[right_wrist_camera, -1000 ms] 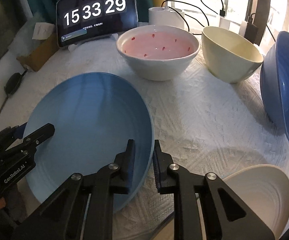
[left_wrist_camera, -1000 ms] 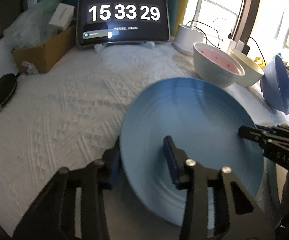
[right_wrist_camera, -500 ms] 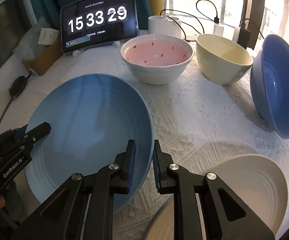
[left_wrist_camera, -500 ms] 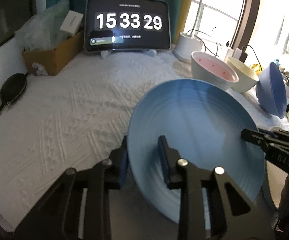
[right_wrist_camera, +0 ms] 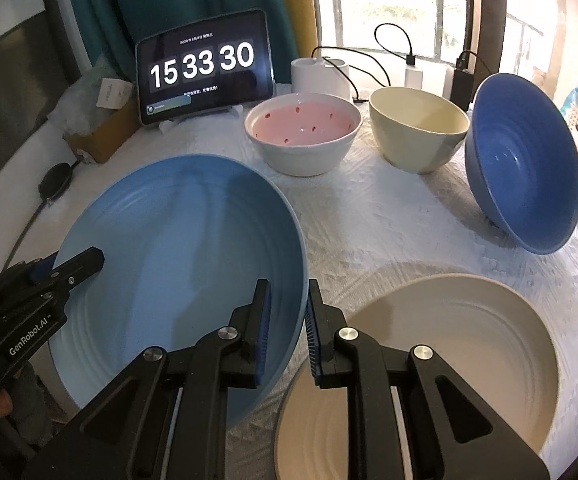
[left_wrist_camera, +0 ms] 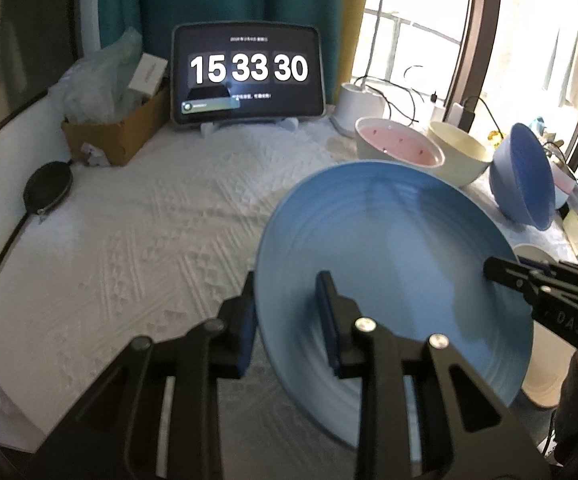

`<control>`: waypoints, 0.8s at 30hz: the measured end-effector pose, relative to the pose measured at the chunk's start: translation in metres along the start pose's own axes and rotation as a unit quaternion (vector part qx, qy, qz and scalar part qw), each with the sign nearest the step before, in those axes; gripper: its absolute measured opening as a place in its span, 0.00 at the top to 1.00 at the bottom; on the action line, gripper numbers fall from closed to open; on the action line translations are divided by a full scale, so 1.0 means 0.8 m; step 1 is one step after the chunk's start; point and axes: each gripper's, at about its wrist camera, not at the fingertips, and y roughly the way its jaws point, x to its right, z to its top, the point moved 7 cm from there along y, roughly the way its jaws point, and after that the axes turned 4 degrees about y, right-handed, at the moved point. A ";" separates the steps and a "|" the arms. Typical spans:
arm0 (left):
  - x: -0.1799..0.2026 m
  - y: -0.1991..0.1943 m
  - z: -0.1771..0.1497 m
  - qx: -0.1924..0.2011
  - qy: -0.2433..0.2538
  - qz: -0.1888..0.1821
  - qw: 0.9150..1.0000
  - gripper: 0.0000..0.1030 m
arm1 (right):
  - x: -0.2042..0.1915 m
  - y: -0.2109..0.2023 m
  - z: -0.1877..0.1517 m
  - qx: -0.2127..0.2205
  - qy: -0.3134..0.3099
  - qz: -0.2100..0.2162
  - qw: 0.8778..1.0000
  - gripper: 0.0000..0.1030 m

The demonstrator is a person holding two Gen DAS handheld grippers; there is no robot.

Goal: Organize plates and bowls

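A large light blue plate (left_wrist_camera: 389, 264) (right_wrist_camera: 177, 264) is held up above the white tablecloth by both grippers. My left gripper (left_wrist_camera: 287, 312) is shut on its left rim, and it shows in the right wrist view (right_wrist_camera: 69, 268). My right gripper (right_wrist_camera: 287, 316) is shut on its right rim, and it shows in the left wrist view (left_wrist_camera: 501, 272). A cream plate (right_wrist_camera: 449, 360) lies below at the right. A pink-lined bowl (right_wrist_camera: 303, 136), a cream bowl (right_wrist_camera: 417, 132) and a tilted dark blue bowl (right_wrist_camera: 525, 168) stand further back.
A tablet clock (right_wrist_camera: 203, 68) stands at the back. A cardboard box (left_wrist_camera: 117, 132) with bags and a black pouch (left_wrist_camera: 47, 188) lie at the left. A white charger stand (right_wrist_camera: 321, 76) with cables is by the window.
Both grippers have lifted the blue plate higher and pulled back from the table. The cream plate below the right gripper has come more into view.
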 end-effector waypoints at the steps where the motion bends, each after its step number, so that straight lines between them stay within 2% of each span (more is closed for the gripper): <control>1: 0.001 -0.004 0.000 0.002 0.001 0.001 1.000 0.72 | 0.000 -0.004 -0.001 0.003 0.000 0.001 1.000 0.82; 11: 0.029 -0.031 -0.002 0.008 0.007 -0.002 1.000 0.72 | 0.010 -0.042 -0.009 0.027 0.010 0.002 1.000 0.82; 24: 0.087 -0.047 0.003 0.019 0.031 -0.019 0.999 0.72 | 0.056 -0.077 -0.014 0.055 0.033 -0.011 0.998 0.82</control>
